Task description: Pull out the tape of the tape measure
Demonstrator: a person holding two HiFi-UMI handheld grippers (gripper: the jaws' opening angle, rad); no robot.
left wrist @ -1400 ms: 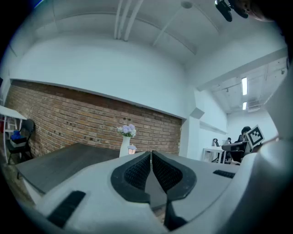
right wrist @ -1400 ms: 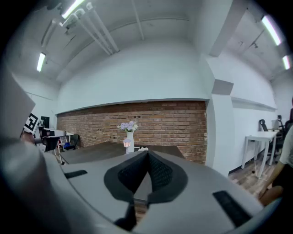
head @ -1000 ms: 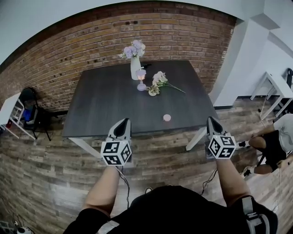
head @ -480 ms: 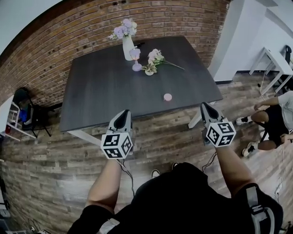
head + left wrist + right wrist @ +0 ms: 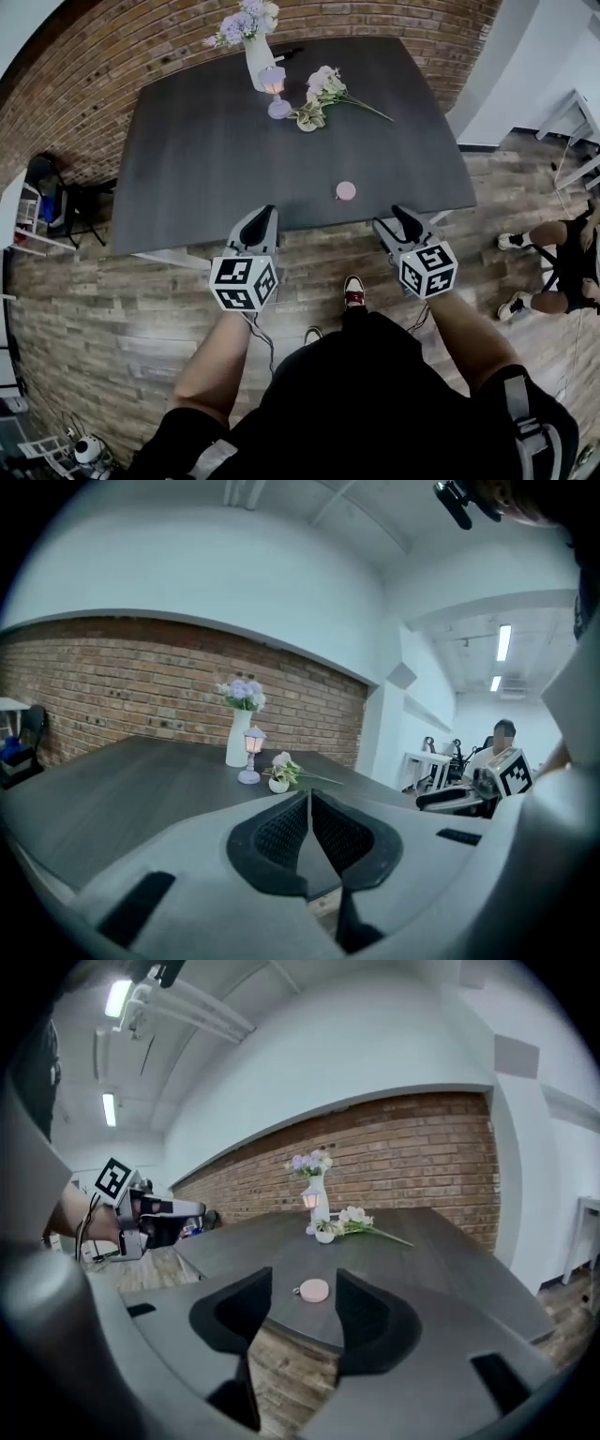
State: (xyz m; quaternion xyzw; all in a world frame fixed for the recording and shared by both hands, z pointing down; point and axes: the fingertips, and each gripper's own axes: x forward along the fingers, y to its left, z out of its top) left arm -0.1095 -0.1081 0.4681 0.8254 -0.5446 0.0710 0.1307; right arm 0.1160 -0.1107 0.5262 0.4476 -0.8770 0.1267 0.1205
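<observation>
A small round pink tape measure (image 5: 345,190) lies on the dark grey table (image 5: 216,159), close to its near edge. Both grippers hover in front of that edge, above the wooden floor. My left gripper (image 5: 265,216) is shut, its pads meeting with nothing between them (image 5: 309,797). My right gripper (image 5: 395,221) is to the right of the tape measure and short of it. Its jaws are opening and nothing is between them (image 5: 304,1279). In the right gripper view the tape measure (image 5: 314,1290) shows on the table beyond the gap, a small ring at its left side.
At the table's far end stand a white vase of purple flowers (image 5: 251,42), a small lamp (image 5: 276,89) and a lying flower bunch (image 5: 321,94). A person sits at the right (image 5: 562,253). A black chair (image 5: 56,192) stands at the left.
The table has come nearer and both grippers now reach its near edge. The right gripper's jaws have gone from shut to apart. The left gripper stays shut.
</observation>
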